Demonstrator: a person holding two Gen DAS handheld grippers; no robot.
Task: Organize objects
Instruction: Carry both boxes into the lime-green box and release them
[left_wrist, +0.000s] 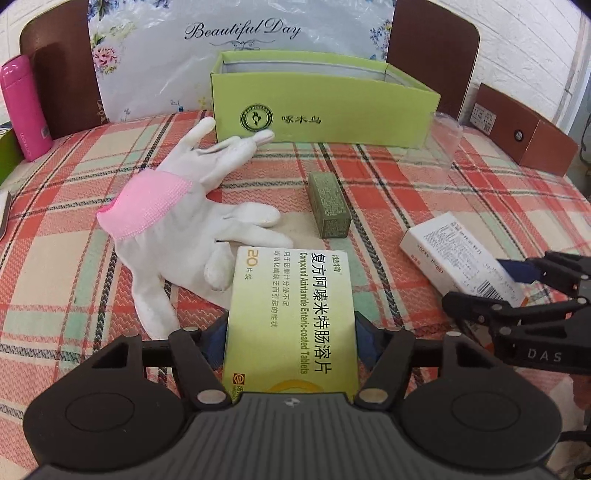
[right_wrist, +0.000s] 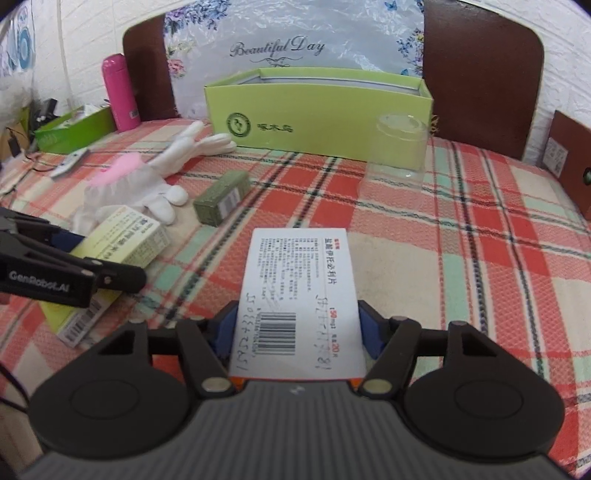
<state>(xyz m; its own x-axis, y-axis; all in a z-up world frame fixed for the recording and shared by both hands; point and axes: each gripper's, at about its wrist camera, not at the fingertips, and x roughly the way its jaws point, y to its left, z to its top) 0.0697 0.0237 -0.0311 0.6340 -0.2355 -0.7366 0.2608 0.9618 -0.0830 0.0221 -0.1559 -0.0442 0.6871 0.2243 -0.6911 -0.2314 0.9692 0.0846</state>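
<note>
My left gripper (left_wrist: 291, 332) is shut on a yellow-green tablet box (left_wrist: 291, 317), low over the plaid tablecloth; it also shows in the right wrist view (right_wrist: 122, 243). My right gripper (right_wrist: 297, 332) is shut on a white medicine box (right_wrist: 299, 295), which also shows in the left wrist view (left_wrist: 458, 254). A small olive box (left_wrist: 328, 205) and a pair of white gloves with a pink cuff (left_wrist: 173, 221) lie ahead. An open green cardboard box (left_wrist: 325, 107) stands at the back of the table.
A clear plastic cup (right_wrist: 395, 151) stands in front of the green box's right end. A pink bottle (left_wrist: 26, 107) is at the far left, a brown box (left_wrist: 524, 129) at the far right. A floral plastic bag (left_wrist: 240, 33) and brown chair backs stand behind.
</note>
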